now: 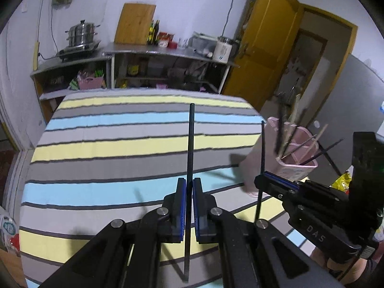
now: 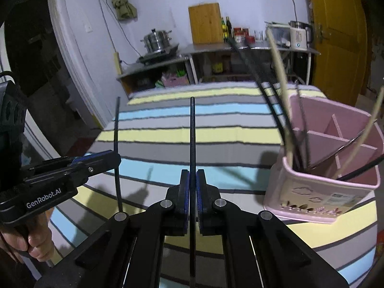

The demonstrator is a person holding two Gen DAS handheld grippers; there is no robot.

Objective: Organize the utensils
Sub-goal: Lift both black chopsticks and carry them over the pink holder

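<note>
Black slender chopsticks (image 1: 190, 144) (image 2: 192, 132) stand clamped in both grippers (image 1: 189, 187) (image 2: 192, 180) beside a pink plastic holder (image 2: 324, 192).

Both wrist views face downward, sharing the striped table (image 1: 134, 144) (close).

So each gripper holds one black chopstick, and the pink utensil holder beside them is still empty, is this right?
Not quite. The left gripper and the right gripper are each shut on a black chopstick, but the pink utensil holder is not empty: the right wrist view shows black and pale chopsticks already standing in its compartments.
</note>
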